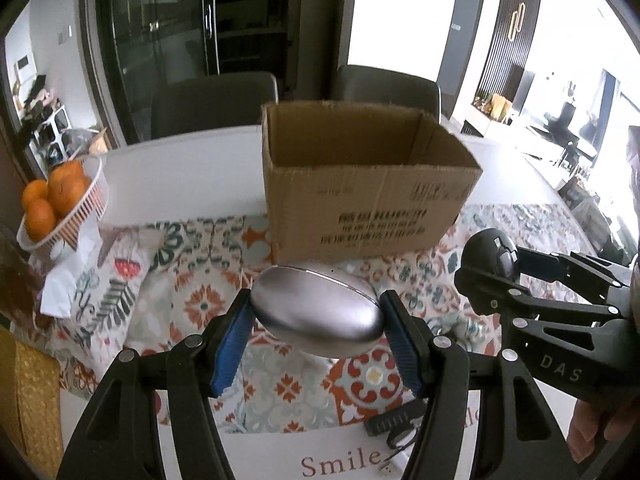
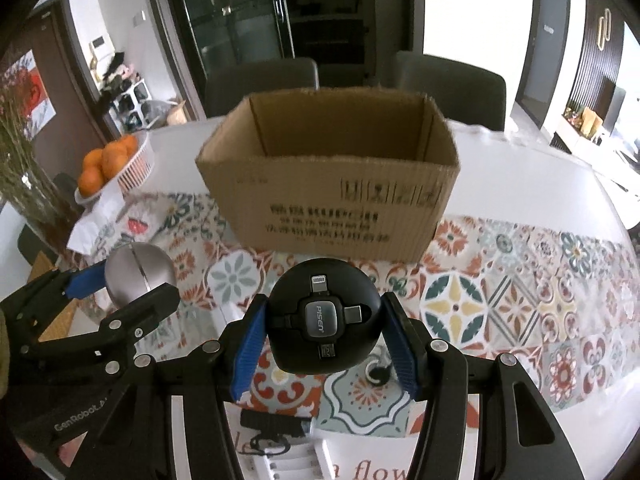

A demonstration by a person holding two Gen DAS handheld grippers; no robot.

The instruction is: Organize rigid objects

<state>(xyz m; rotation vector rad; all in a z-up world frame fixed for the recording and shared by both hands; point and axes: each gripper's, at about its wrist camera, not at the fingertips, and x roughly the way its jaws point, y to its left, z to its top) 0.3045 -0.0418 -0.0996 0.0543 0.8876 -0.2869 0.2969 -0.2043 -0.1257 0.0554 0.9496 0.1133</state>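
Tools (image 1: 316, 320) (image 2: 324, 328): two, each gripping one object.

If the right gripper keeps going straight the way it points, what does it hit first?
Most likely the cardboard box: its printed near wall stands dead ahead of the right gripper, which grips the black charger above the patterned cloth. Depth is unclear; on this downward tilt, the cloth might come first.

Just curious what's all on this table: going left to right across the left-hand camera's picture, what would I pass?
Basket of oranges → silver egg-shaped case held in the left gripper → black round gadget held in the right gripper.
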